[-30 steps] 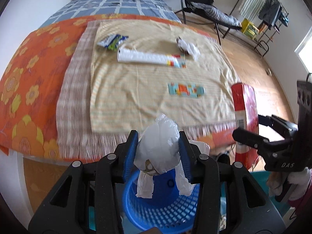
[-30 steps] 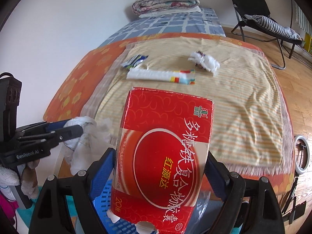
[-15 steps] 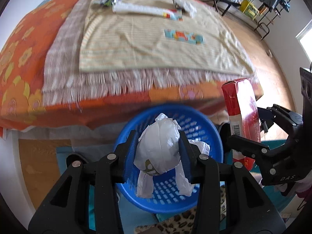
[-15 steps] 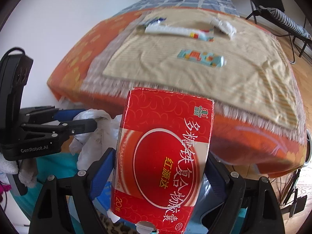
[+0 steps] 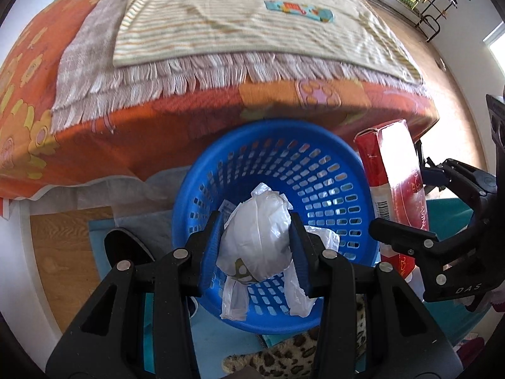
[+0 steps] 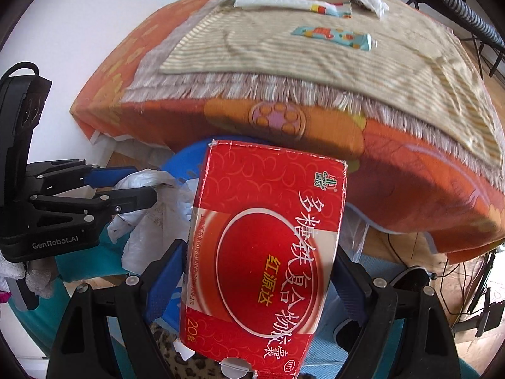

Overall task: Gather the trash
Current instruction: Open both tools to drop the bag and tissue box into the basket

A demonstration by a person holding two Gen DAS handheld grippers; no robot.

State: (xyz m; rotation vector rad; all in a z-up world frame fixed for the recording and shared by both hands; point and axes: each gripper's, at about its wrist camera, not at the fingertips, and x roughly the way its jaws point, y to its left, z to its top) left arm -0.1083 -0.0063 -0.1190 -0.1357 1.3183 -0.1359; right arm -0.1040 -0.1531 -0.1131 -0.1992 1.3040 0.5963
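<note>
Drop-off step: the left gripper (image 5: 257, 243) pinches a crumpled plastic bag (image 5: 257, 240) directly above the blue basket (image 5: 315, 145); the right gripper (image 6: 257, 279) clamps a red box (image 6: 262, 262) beside the basket's rim. Next, each should release over the basket

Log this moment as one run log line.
left gripper: shut on crumpled white plastic bag, over blue perforated plastic basket | right gripper: shut on red cardboard box, beside basket | trash remaining on bed
</note>
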